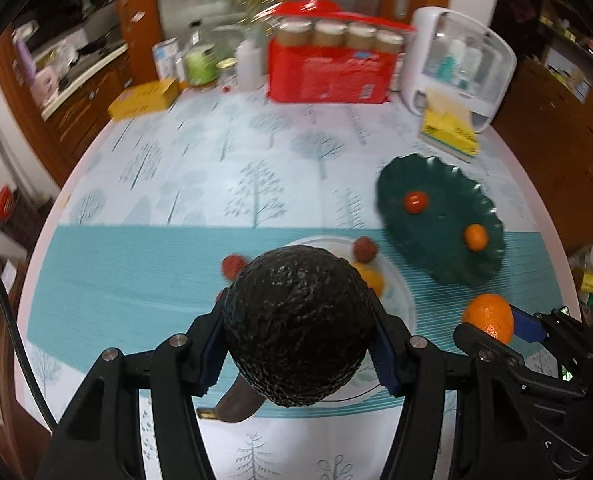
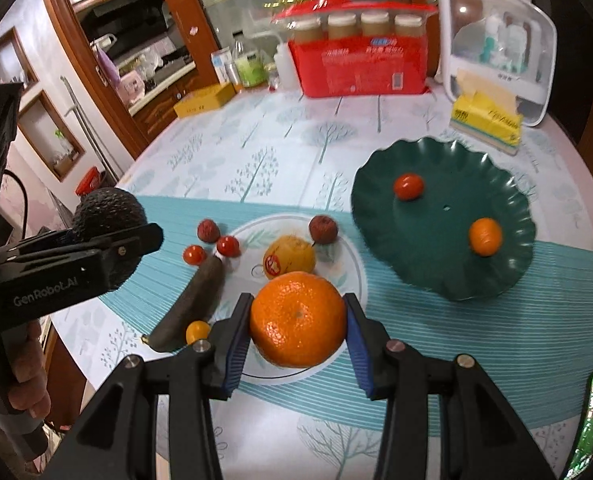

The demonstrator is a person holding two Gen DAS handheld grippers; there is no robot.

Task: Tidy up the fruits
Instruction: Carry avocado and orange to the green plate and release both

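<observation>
Between our left hand-held gripper's (image 1: 296,334) blue pads sits a dark avocado (image 1: 296,328), gripped above the white plate (image 1: 404,300) on the desk (image 1: 216,160). To its right we see the right hand-held gripper (image 1: 496,326) clamping an orange (image 1: 490,316). A green dish (image 1: 440,264) beyond holds a tomato (image 1: 415,201) and a kumquat (image 1: 475,237).

From the right wrist, our hand-held gripper (image 2: 298,330) pinches the orange (image 2: 297,318) over the plate (image 2: 348,248), where a yellow fruit (image 2: 290,260) and a red date (image 2: 323,229) lie. Left of the plate we see a dark banana (image 2: 196,300), two tomatoes (image 2: 194,255) and another date (image 2: 208,230). The avocado (image 2: 108,212) shows far left in the left gripper (image 2: 108,240). The green dish (image 2: 436,264) stands right.
</observation>
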